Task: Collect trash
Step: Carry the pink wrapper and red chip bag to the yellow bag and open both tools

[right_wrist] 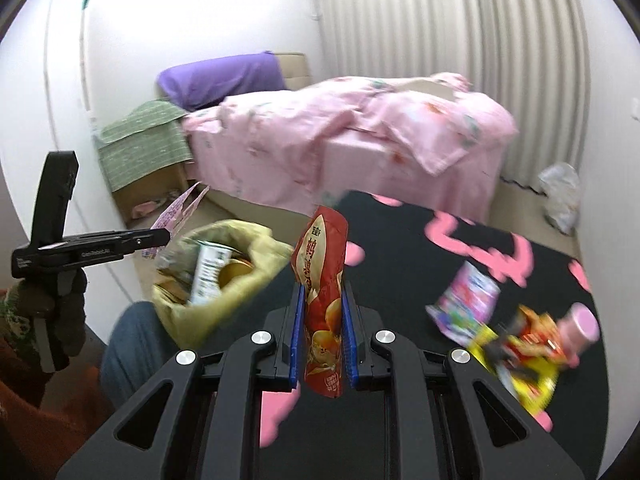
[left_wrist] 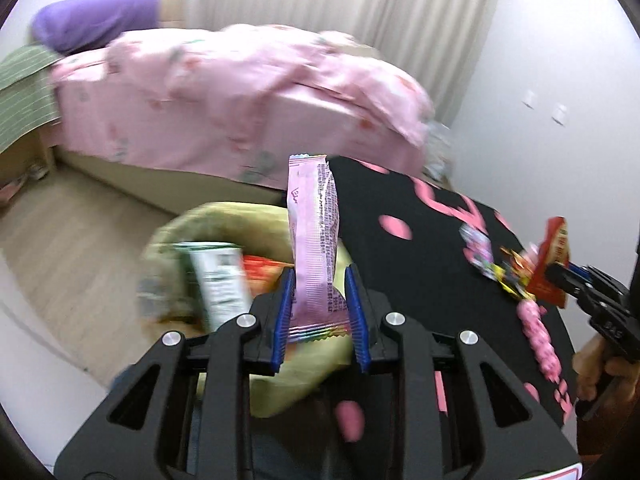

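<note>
My left gripper (left_wrist: 320, 276) is shut on a pink snack wrapper (left_wrist: 314, 240), which stands upright between the blue pads. Just beyond it gapes an olive trash bag (left_wrist: 224, 220) holding a white-green tube (left_wrist: 218, 280) and other litter. My right gripper (right_wrist: 322, 288) is shut on a red snack packet (right_wrist: 322, 280), also upright. The bag (right_wrist: 260, 240) lies to its left, where the left gripper (right_wrist: 166, 236) hovers with the wrapper (right_wrist: 180, 208). In the left wrist view the right gripper (left_wrist: 560, 274) is at the right edge with the red packet (left_wrist: 550, 264).
A black mat with pink shapes (right_wrist: 400, 232) carries a purple-white packet (right_wrist: 468, 300), yellow-red wrappers (right_wrist: 528, 352) and a pink can (right_wrist: 580, 324). Behind is a bed with a pink quilt (right_wrist: 340, 140). A white plastic bag (right_wrist: 560, 196) lies by the wall. A person's knee (right_wrist: 132, 344) is at lower left.
</note>
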A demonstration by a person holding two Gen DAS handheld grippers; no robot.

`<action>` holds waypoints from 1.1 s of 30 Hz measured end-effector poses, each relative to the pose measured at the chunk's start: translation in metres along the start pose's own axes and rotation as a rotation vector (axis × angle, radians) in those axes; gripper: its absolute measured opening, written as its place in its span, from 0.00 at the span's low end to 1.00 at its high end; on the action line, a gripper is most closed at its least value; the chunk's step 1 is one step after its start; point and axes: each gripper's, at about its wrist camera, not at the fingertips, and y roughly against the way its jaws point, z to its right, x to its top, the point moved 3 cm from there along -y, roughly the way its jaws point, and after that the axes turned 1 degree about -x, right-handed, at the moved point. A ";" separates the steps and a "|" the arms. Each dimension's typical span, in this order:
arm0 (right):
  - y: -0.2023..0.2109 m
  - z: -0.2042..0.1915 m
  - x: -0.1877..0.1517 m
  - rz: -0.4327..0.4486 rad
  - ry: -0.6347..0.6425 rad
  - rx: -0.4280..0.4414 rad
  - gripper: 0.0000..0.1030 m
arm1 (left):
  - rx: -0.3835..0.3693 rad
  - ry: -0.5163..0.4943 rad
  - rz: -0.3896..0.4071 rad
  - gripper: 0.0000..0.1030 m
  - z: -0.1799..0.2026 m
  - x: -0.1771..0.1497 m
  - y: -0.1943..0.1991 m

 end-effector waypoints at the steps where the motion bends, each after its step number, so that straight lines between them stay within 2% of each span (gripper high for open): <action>1: -0.008 -0.009 0.007 -0.003 0.009 0.024 0.17 | 0.024 0.023 0.007 0.24 -0.013 0.001 0.003; 6: -0.049 -0.044 0.025 -0.040 0.049 0.104 0.17 | 0.066 0.083 -0.001 0.24 -0.051 -0.003 0.002; 13: -0.101 -0.077 0.029 -0.113 0.117 0.150 0.17 | 0.055 0.100 -0.030 0.24 -0.063 -0.011 -0.016; 23: -0.151 -0.094 0.025 -0.170 0.123 0.197 0.17 | 0.027 0.151 -0.062 0.24 -0.080 -0.021 -0.036; 33: -0.200 -0.101 0.015 -0.237 0.121 0.191 0.17 | 0.002 0.193 -0.127 0.24 -0.092 -0.031 -0.062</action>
